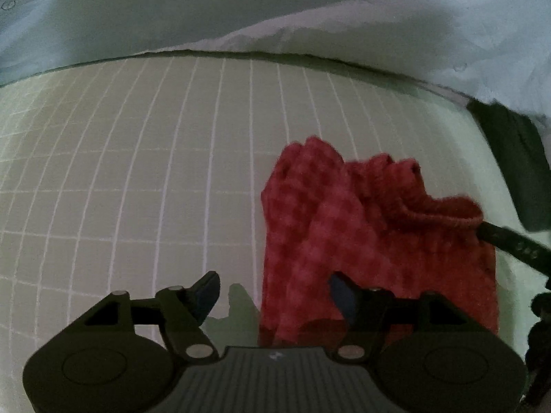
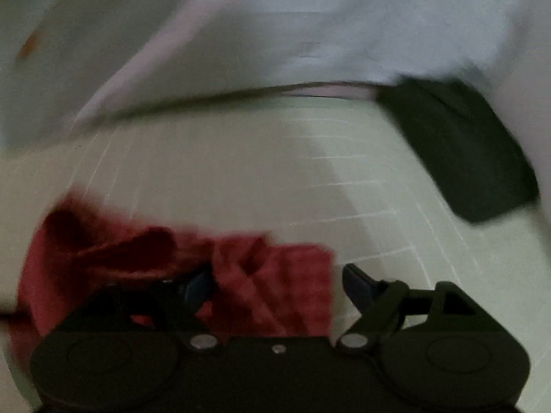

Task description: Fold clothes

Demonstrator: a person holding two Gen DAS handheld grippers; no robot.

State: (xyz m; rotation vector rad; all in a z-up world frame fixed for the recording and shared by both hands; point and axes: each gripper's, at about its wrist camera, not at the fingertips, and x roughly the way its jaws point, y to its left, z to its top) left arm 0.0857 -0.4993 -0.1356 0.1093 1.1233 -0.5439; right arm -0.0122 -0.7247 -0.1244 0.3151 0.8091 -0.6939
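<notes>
A red knitted garment lies crumpled on a pale green grid mat. My left gripper is open, low over the garment's near left edge; its right finger is over the cloth, its left finger over the mat. In the left wrist view the right gripper's black finger reaches in from the right and touches the garment's rolled hem. In the right wrist view the same garment is blurred; my right gripper is open with cloth between its jaws and its left finger partly under a fold.
White sheet fabric rises behind the mat's far edge. A dark folded cloth lies at the mat's far right corner; it also shows in the right wrist view. The mat stretches bare to the left of the garment.
</notes>
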